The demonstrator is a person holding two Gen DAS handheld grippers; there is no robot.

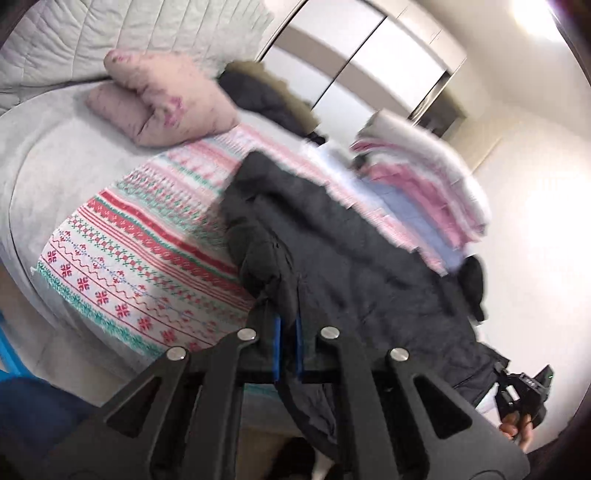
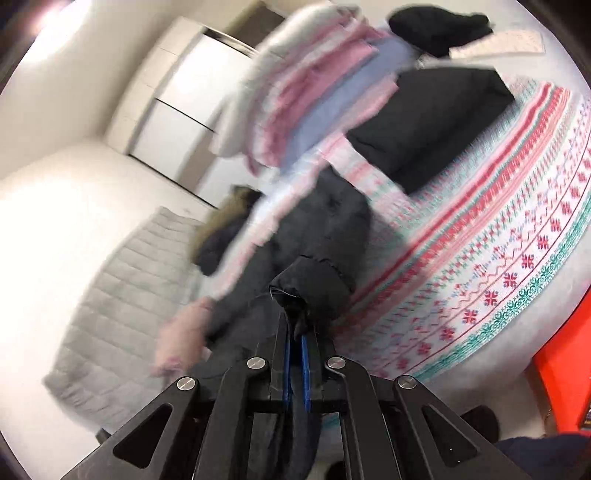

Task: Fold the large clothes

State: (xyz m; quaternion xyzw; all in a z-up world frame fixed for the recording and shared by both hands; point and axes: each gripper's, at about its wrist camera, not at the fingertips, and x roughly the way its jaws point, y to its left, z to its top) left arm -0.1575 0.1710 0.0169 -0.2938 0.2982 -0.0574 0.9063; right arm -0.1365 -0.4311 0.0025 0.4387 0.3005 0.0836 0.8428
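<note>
**Both tongs clamped on the dark coat, lifting it off the bed**

Right now the biggest thing under me is the bed with its pale grey sheet point(image 1: 44, 192), and over it the white knitted-pattern blanket with red and teal bands point(image 1: 147, 258). On that lies my task piece, the dark grey padded winter coat point(image 1: 332, 236), running from about six o'clock up toward twelve in the left view, its fur-trimmed hood point(image 1: 273, 92) at the far end.

I judge the coat bulky and soft, fairly heavy for cloth, with a smooth shell that could slide out of a thin pinch. It will sag between my two holds, so corners, hem or cuff ends are the places to take it.

My left tongs point(image 1: 289, 332) are closed on a bunched edge of the coat. My right tongs point(image 2: 295, 332) are closed on what looks like a gathered cuff or corner point(image 2: 291, 295).

Around it: a stack of folded pink, white and blue clothes point(image 1: 424, 177) at two o'clock, close to the coat and likely to be brushed. A pink floral pillow point(image 1: 162, 99) sits at ten o'clock, well apart. A folded black garment point(image 2: 436, 125) lies on the blanket at one o'clock in the right view, with a small black bundle point(image 2: 439, 26) beyond it.
</note>
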